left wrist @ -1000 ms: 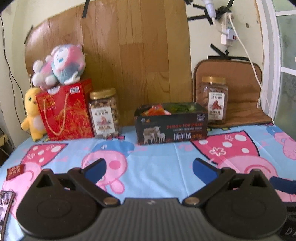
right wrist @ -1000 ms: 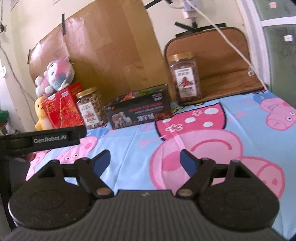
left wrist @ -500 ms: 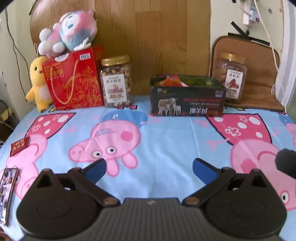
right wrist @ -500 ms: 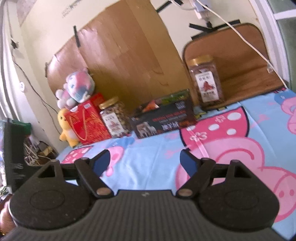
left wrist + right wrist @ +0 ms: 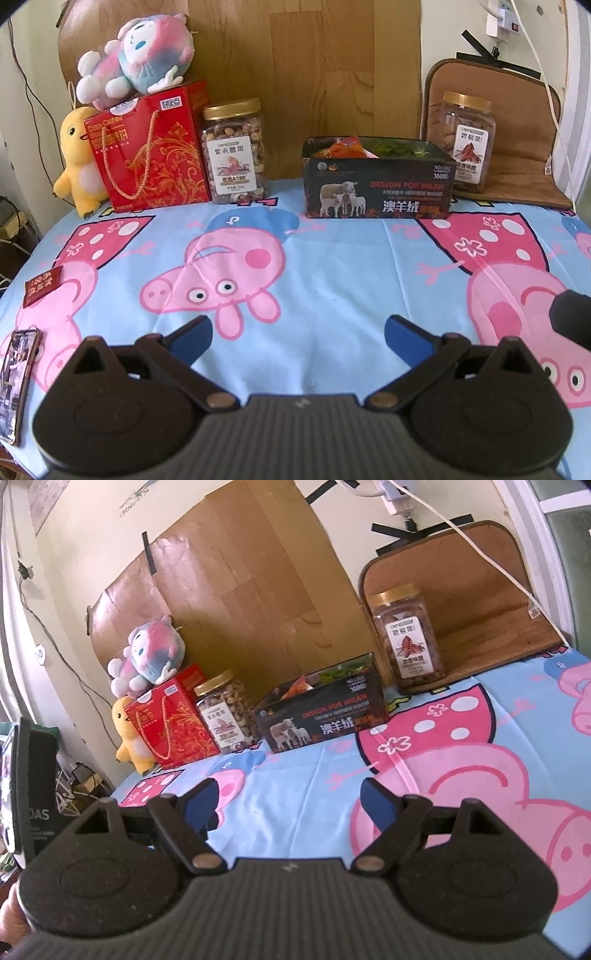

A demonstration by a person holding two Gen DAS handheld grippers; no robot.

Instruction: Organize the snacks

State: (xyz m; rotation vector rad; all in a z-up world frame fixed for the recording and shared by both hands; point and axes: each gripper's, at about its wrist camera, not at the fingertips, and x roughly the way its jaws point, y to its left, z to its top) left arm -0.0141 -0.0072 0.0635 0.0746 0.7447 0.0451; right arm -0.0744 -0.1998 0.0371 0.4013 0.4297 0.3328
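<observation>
Snack packets peek half-hidden from the dark box (image 5: 376,184) at the bench's (image 5: 332,266) back. Left tool (image 5: 298,334) and right tool (image 5: 284,800) hover low, both spread, pinching nothing.

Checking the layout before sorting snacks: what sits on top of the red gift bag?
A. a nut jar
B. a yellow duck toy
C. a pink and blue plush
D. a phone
C: the pink and blue plush lies on the red gift bag; the duck stands beside it.
</observation>
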